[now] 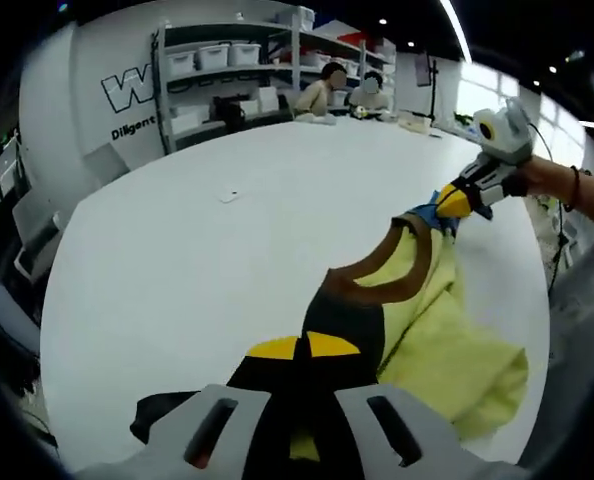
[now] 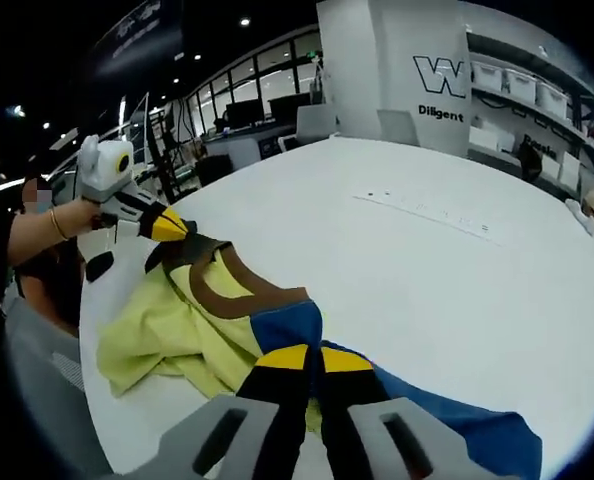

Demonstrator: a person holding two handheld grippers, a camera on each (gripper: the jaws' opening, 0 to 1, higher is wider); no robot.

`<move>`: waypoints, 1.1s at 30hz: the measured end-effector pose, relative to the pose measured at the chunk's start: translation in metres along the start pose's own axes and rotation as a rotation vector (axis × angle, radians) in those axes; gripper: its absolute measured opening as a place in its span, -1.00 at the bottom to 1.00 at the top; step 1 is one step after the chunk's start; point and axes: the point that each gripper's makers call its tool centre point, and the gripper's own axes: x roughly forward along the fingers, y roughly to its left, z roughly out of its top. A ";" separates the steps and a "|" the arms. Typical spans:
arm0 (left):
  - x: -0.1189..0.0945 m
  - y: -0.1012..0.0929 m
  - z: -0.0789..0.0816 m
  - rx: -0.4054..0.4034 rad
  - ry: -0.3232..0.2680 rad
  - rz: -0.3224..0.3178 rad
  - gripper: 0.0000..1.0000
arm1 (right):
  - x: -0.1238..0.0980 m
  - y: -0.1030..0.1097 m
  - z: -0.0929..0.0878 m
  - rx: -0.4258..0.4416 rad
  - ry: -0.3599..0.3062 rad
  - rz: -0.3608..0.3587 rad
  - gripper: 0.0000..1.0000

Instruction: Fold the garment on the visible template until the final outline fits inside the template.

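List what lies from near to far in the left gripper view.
left gripper shut on the garment → brown collar → right gripper → white table → shelves

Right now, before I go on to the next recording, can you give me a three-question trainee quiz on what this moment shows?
1. True or false: the garment lies flat and fully spread on the white table.
2. What is the right gripper closed on? A) a table edge B) the garment C) nothing
3. Fill in: the collar band of the garment is ____ in colour.

Key
1. False: it is bunched, with its collar end held up between the two grippers.
2. B: its yellow-tipped jaws pinch the fabric, as do those of the left gripper.
3. Brown.
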 end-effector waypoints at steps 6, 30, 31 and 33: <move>0.002 0.015 0.018 0.002 -0.041 0.049 -0.99 | 0.000 -0.011 0.028 0.005 -0.068 -0.048 -1.00; 0.051 0.077 0.050 0.009 -0.029 0.216 -0.99 | 0.054 -0.055 0.074 -0.085 -0.023 -0.178 -1.00; 0.054 0.078 0.049 0.009 -0.023 0.217 -0.99 | 0.057 -0.057 0.074 -0.090 -0.015 -0.183 -1.00; 0.063 0.085 0.047 -0.001 -0.020 0.222 -0.99 | 0.067 -0.063 0.073 -0.108 -0.003 -0.200 -1.00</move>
